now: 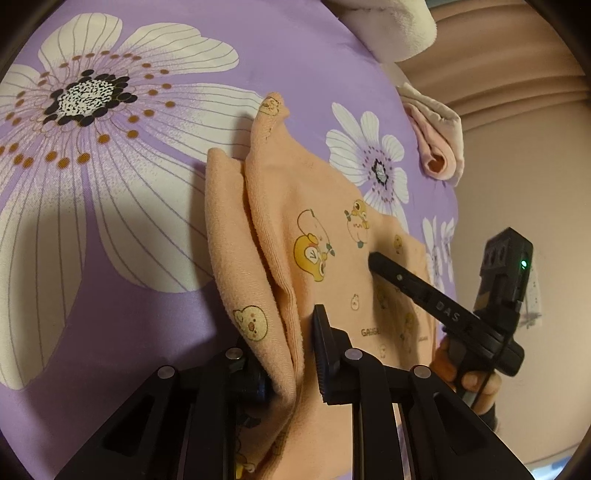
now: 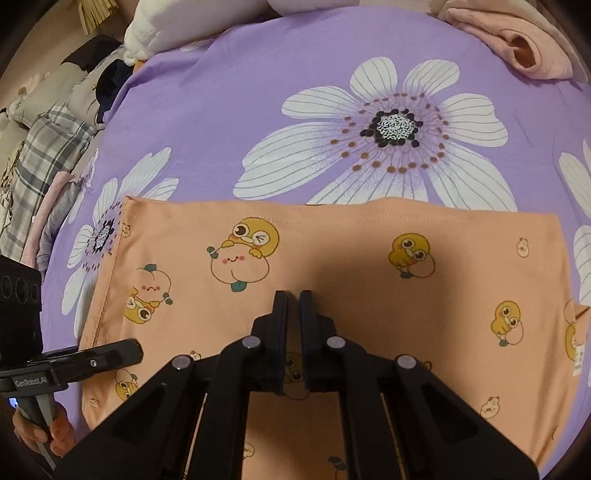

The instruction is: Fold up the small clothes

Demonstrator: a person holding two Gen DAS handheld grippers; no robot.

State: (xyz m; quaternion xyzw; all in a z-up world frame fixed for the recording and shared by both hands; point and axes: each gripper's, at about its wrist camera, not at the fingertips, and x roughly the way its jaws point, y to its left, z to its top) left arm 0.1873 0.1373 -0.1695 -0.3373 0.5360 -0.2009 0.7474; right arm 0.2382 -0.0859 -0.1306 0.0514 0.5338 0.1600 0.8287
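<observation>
Lilac cotton covers the bed: a purple sheet (image 2: 221, 122) printed with large white daisy-like flowers, dark speckled centres ringed by brown dots. It lies smooth and fills most of both wrist views.

On it lies the peach-orange child's garment (image 2: 369, 258), soft knit printed with yellow cartoon ducks and pale peaches. In the right wrist view it lies flat across the near part of the bed, one stitched hem running along its far edge, a white care label showing at its right edge. In the left wrist view one side of it is lifted off the sheet and bunched into upright folds.

The left claw (image 1: 291, 354) is clamped on that raised fold, the cloth pinched between its two black fingers. The right claw (image 2: 293, 332) hovers over the middle of the garment with its fingers nearly together, a thin gap between them and no cloth in it; whether the tips touch the fabric cannot be told.

At the far corner of the bed lies a crumpled pale pink garment (image 2: 517, 44) with a cream lining, well apart from the peach one. A white quilted pillow (image 2: 177, 26) sits at the head. Beside the bed, heaped grey-and-white plaid bedding (image 2: 55, 140) shows. A pinkish-beige wall (image 1: 517, 147) rises past the bed's edge.
</observation>
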